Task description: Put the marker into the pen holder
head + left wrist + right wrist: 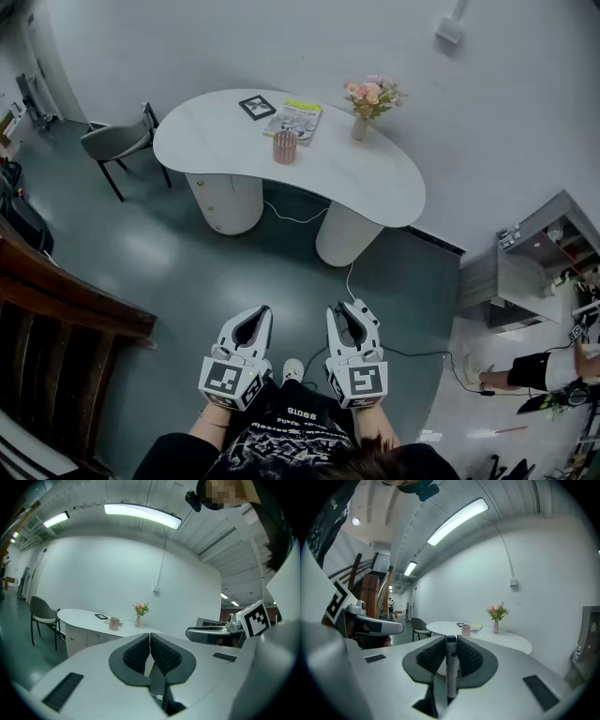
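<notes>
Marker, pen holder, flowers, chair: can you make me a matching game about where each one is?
Things:
1 marker
2 pen holder
3 flowers
4 chair

Places:
A on the table, near the booklet
B in a vase
C clamped in the right gripper
D on the floor, at the table's end

Pairs: 1-C, 2-A, 3-B, 4-D
</notes>
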